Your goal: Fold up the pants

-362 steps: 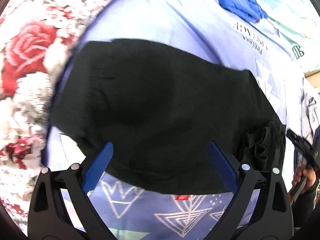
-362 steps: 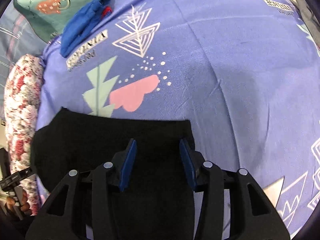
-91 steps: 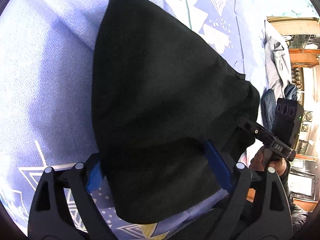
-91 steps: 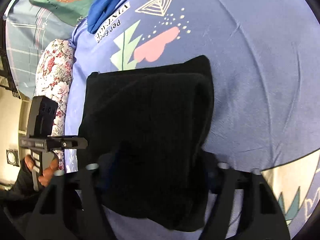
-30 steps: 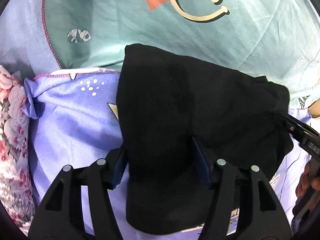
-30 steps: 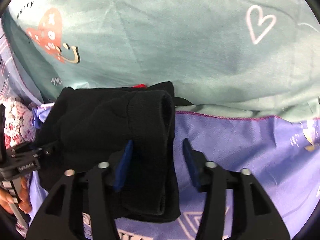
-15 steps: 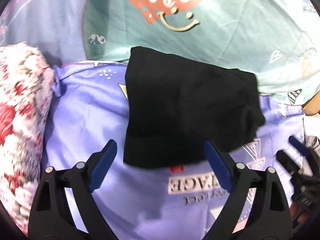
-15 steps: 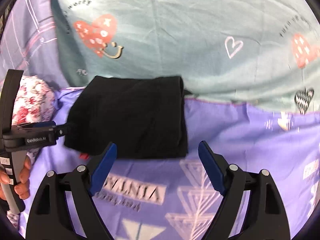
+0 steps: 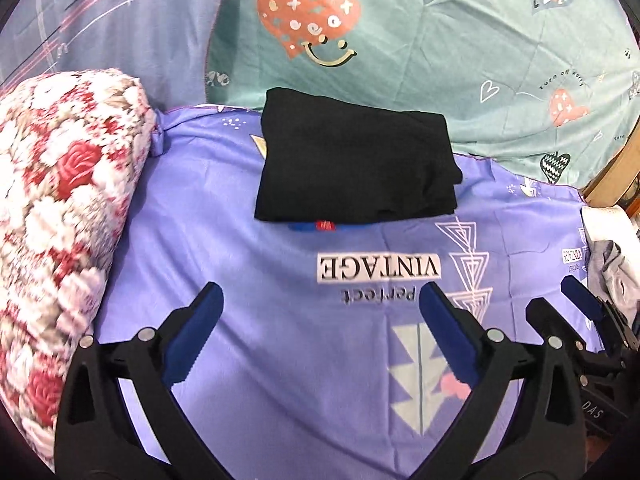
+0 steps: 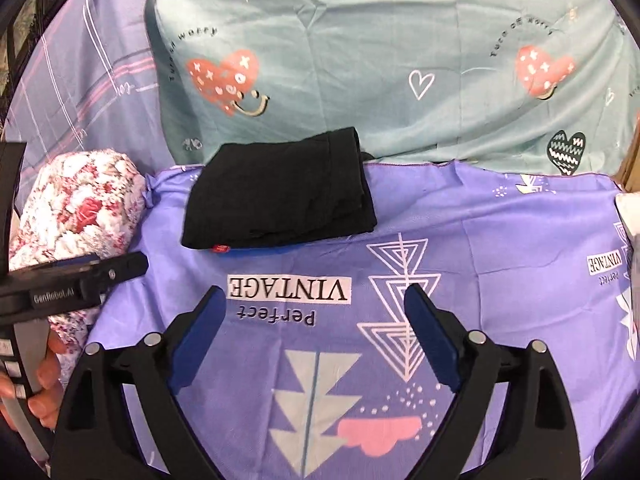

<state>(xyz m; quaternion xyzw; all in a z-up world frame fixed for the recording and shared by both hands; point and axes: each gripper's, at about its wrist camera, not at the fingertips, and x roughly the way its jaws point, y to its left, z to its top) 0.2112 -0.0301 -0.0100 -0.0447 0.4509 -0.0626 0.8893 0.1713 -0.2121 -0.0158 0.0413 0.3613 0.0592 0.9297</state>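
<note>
The black pants (image 9: 356,160) lie folded in a compact rectangle at the far edge of the purple sheet (image 9: 280,320), on top of a blue garment (image 9: 304,226) that peeks out under their near edge. The right wrist view shows the pants (image 10: 280,192) the same way. My left gripper (image 9: 320,320) is open and empty, well back from the pants. My right gripper (image 10: 314,316) is open and empty too, also back from them.
A floral pillow (image 9: 60,200) lies at the left. A teal heart-print pillow (image 9: 400,40) and a plaid one (image 9: 100,20) stand behind the pants. Grey clothes (image 9: 612,268) and a wooden edge (image 9: 608,180) are at the right.
Both grippers let go of the folded pants, opened wide and pulled back toward me. The pants stay on the blue garment at the far edge of the sheet.
</note>
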